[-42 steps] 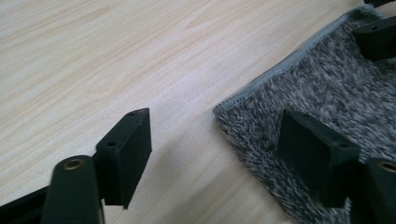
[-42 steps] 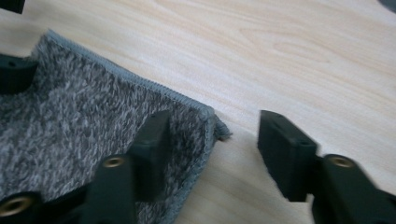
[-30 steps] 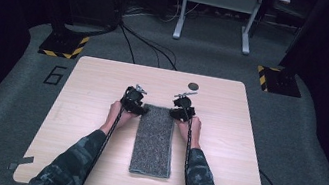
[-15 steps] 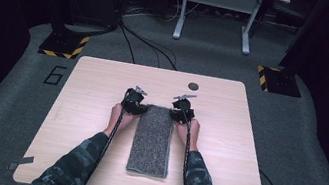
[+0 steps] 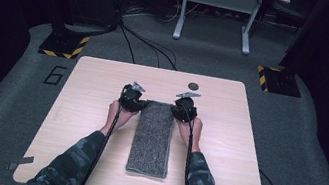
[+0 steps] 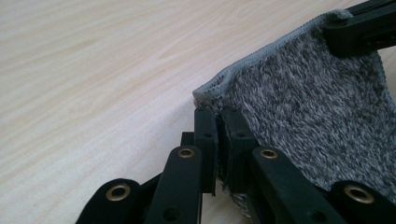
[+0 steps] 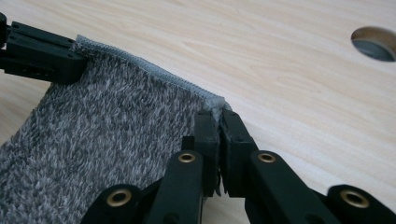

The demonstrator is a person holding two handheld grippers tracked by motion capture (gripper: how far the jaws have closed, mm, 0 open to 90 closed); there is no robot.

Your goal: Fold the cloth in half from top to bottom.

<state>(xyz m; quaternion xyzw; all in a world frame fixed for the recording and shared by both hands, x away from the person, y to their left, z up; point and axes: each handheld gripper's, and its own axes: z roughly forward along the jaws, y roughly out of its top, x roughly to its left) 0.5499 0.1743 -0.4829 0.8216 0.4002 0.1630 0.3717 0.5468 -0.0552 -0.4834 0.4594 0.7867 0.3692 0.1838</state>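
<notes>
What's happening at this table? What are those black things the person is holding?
A person at a wooden table holds a black claw tool in each hand. The left claw is pinched shut on one far corner of a grey towel, and the right claw is shut on the other far corner. The towel lies folded in a long strip between the forearms, its far edge just raised off the wood. A small round hole sits in the table beyond.

Both grippers' jaws have just been closing and are now pinching the grey towel's (image 5: 152, 136) far corners, lifting them.
</notes>
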